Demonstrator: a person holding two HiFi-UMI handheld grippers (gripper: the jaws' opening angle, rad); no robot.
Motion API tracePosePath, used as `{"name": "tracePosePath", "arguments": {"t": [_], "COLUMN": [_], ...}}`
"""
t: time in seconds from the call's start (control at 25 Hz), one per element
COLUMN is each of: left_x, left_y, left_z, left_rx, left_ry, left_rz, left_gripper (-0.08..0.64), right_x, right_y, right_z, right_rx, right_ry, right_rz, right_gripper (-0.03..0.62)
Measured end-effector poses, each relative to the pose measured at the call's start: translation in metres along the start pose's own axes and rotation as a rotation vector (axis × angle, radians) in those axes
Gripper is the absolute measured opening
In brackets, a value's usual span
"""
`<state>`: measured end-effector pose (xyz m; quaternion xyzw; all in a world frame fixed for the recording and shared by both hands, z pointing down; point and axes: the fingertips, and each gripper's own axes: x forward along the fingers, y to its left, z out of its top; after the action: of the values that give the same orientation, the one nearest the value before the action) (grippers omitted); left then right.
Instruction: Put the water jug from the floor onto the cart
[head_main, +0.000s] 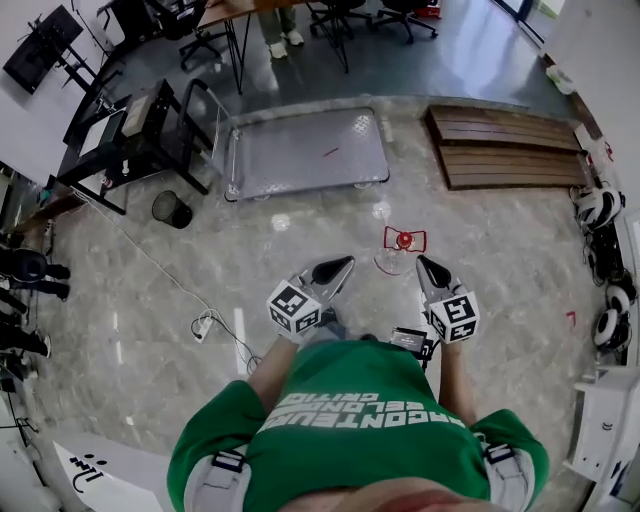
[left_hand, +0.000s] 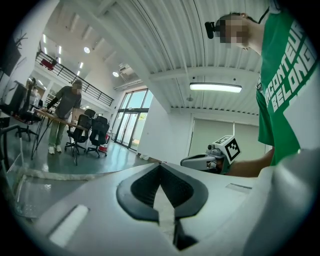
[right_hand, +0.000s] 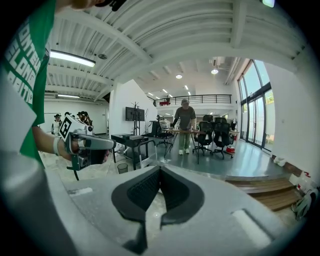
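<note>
Glossy marble floor (head_main: 480, 265); wooden pallet (head_main: 505, 150); black office chairs (left_hand: 97, 134).

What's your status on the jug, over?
Left gripper, right gripper shut, empty. Water jug on floor just ahead, untouched. Cart beyond, nothing between.

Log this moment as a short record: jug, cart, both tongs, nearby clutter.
water jug: on the floor, clear with a red top, untouched
cart: flat grey deck, beyond the jug
left tongs: shut, empty, short of the jug
right tongs: shut, empty, beside the jug
clutter: black bin left of the cart, wooden planks to its right
</note>
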<state>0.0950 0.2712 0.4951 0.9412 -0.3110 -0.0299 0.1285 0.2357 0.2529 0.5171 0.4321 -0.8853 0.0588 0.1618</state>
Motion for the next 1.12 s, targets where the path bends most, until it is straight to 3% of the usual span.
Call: {"name": "tracePosePath", "arguments": {"t": [0.68, 1.12], "left_x": [-0.027, -0.003], "left_y": [0.105, 0.149], "left_z": [0.028, 0.031], "left_rx": [-0.030, -0.039], "left_ry": [-0.059, -0.035], "left_rz": [0.019, 0.038], "left_gripper": [0.017, 0.017], "right_x": [0.096, 0.142], "right_y": [0.007, -0.033], "right_z": [0.048, 0.057], "right_rx": [-0.058, -0.059], "right_ry": [0.016, 0.025], "right_rz": [-0.012, -0.007], "right_gripper": [-0.008, -0.008]}}
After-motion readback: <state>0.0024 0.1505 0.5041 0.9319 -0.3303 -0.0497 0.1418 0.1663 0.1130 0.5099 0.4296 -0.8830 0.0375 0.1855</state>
